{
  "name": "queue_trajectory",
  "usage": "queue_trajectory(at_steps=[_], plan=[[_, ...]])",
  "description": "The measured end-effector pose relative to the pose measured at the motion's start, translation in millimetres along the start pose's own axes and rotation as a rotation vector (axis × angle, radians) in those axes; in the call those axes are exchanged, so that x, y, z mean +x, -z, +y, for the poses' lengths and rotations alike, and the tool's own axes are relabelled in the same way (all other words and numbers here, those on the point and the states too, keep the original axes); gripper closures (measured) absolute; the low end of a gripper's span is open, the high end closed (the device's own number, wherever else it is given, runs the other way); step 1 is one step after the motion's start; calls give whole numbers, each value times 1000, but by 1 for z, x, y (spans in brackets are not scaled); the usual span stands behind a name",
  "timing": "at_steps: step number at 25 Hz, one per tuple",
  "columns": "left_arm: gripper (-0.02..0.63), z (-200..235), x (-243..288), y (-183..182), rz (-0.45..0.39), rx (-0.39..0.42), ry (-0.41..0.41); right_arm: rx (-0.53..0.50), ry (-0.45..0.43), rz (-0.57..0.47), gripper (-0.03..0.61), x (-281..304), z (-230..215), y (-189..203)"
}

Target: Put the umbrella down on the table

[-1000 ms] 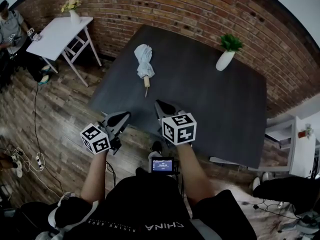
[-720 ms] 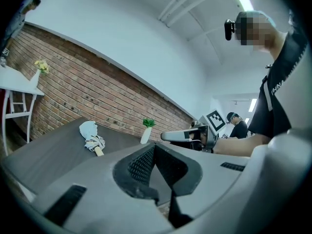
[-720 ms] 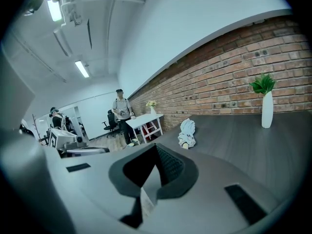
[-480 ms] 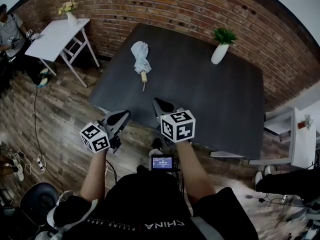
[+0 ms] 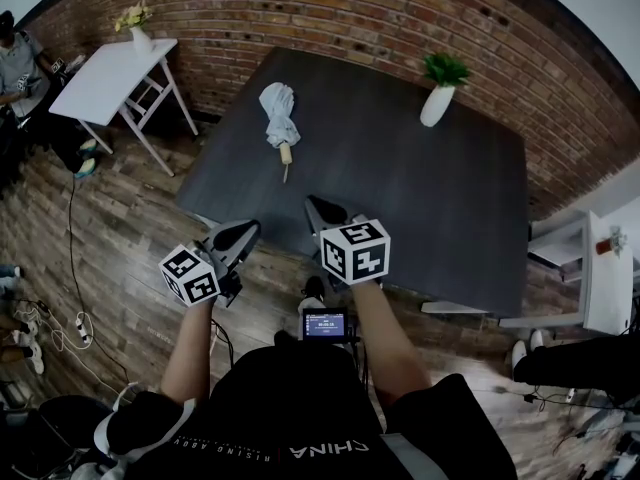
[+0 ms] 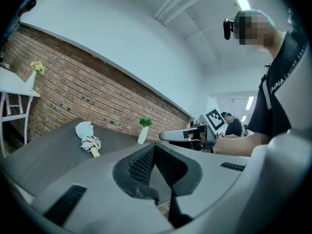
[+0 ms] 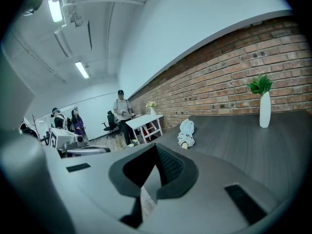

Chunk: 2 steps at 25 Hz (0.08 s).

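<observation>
Umbrella (image 5: 279,113) lay folded on the desk (image 5: 400,198), far-left part, handle pointing near. Left tongs (image 5: 243,231) and right tongs (image 5: 318,209) were both closed and empty, at the near edge, well apart from it. Placement looked done (my read). Best move: keep both tongs clear, no nudging.

The head view looks steeply down from above the person (image 5: 290,418) onto the dark table (image 5: 420,198), with the left gripper (image 5: 238,233) and right gripper (image 5: 322,213) near its front edge. Each gripper view sits close behind its own jaws, low, facing across the tabletop toward the brick wall (image 5: 350,18). All three views share the folded umbrella (image 5: 279,116) and the white vase (image 5: 437,106).
</observation>
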<state>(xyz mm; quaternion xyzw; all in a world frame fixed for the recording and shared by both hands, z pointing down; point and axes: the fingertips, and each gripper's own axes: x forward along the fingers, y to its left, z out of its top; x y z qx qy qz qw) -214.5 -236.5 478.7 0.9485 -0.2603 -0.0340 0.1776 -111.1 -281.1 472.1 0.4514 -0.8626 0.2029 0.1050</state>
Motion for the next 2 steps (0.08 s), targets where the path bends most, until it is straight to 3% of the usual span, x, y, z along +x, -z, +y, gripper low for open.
queue_trajectory(at_steps=[2], plan=[[612, 0, 1, 0, 1, -2, 0, -1, -1, 0, 569, 0, 0, 0]])
